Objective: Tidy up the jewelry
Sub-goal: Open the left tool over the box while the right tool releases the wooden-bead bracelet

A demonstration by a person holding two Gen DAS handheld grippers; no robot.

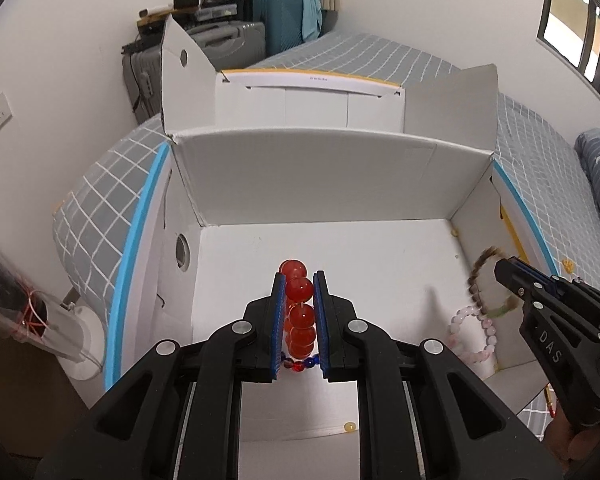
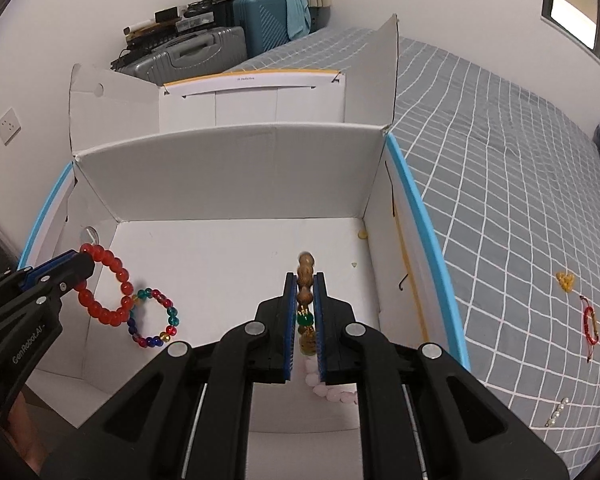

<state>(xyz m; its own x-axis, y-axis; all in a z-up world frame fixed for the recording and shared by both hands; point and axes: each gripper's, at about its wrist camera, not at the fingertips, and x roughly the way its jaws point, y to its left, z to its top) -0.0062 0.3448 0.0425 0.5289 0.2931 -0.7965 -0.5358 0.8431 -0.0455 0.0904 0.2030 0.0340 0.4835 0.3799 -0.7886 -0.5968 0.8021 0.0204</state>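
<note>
Over the box [image 2: 228, 168], your left gripper [image 1: 300, 312] clamps the red bracelet [image 2: 104, 288]; right gripper [image 2: 305, 312] clamps wooden beads [image 2: 305, 276], floor at six o'clock.

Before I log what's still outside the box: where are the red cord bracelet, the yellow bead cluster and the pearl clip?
red cord bracelet [image 2: 591, 325]: right wrist view, its loop.
yellow bead cluster [image 2: 565, 281]: right wrist view, middle bead.
pearl clip [image 2: 556, 412]: right wrist view, mid-length.
</note>
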